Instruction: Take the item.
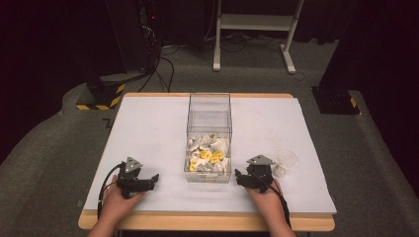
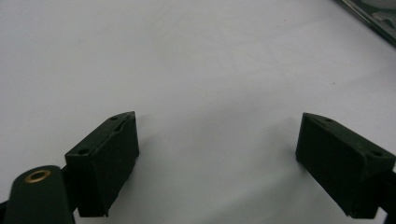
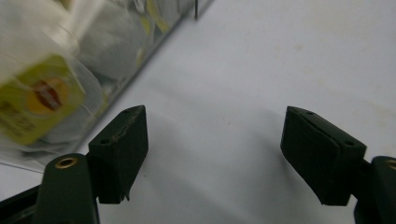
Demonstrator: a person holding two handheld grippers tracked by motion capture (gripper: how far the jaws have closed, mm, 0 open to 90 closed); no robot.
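The clear box of tea bags [image 1: 209, 148] stands at frame centre, its long axis running away from the person. The right gripper [image 1: 243, 178], jaws wide and empty, lies just right of its near end. The left gripper [image 1: 152, 179], also agape, sits farther off at lower left.

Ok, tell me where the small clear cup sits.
In the high view the small clear cup stands on the white table, just right of the right claw and right of the clear box of tea bags.

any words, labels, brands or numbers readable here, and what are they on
No text reads clearly enough to quote.
Yellow tag on a tea bag inside the clear box: a red and yellow brand mark, its lettering too blurred to read.
Yellow tags in the clear box, high view: too small to read.
Yellow and black hazard stripes on a floor base: a warning sign, no words.
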